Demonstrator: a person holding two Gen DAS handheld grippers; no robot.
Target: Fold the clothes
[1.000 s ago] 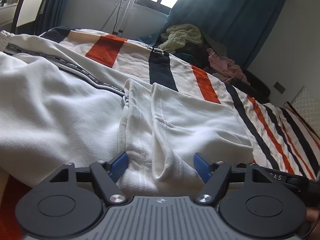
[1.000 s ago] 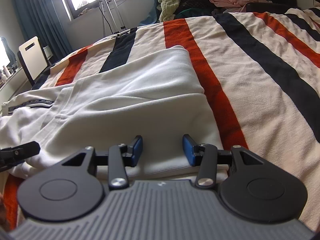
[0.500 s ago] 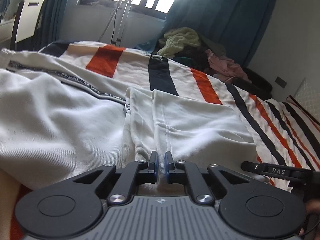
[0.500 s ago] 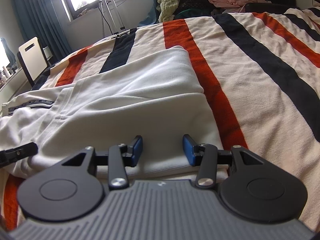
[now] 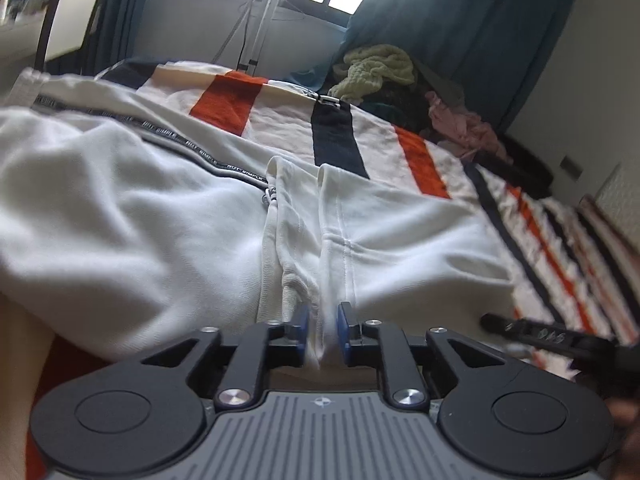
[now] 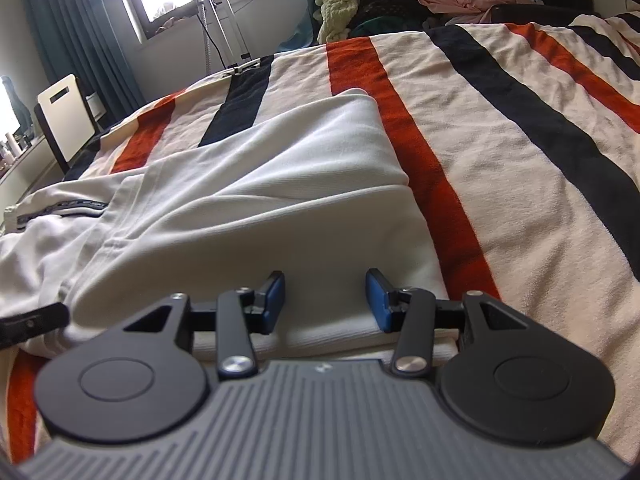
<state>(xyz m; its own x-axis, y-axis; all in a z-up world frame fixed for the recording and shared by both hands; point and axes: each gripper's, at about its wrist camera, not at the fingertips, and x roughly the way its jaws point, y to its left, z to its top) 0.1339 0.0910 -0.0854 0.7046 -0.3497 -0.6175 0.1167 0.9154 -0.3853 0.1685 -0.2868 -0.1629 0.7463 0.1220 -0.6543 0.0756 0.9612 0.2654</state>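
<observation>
The left gripper is now pinching the near hem of the white knitted cotton garment: a second ago its blue-padded fingers were standing wide apart on either side of that ridge of cloth, half a second ago they were drawn almost together, and in the lower centre of the left wrist frame they are sitting a narrow gap apart with a bunched fold of fabric filling it. The frame is also tilting and blurring compared with the earlier ones, so the hand looks to be moving with the cloth in its grip.

The right gripper is staying as it was, its fingers held wide and clasping nothing, hovering at the garment's right-hand hem in the lower centre of the right wrist frame.

The garment is lying spread across the cream, orange and navy striped bed cover, filling the left and centre of both frames.

With one edge held and the other only straddled, the fold is probably waiting on the right fingers closing before the hem can be carried over evenly.
</observation>
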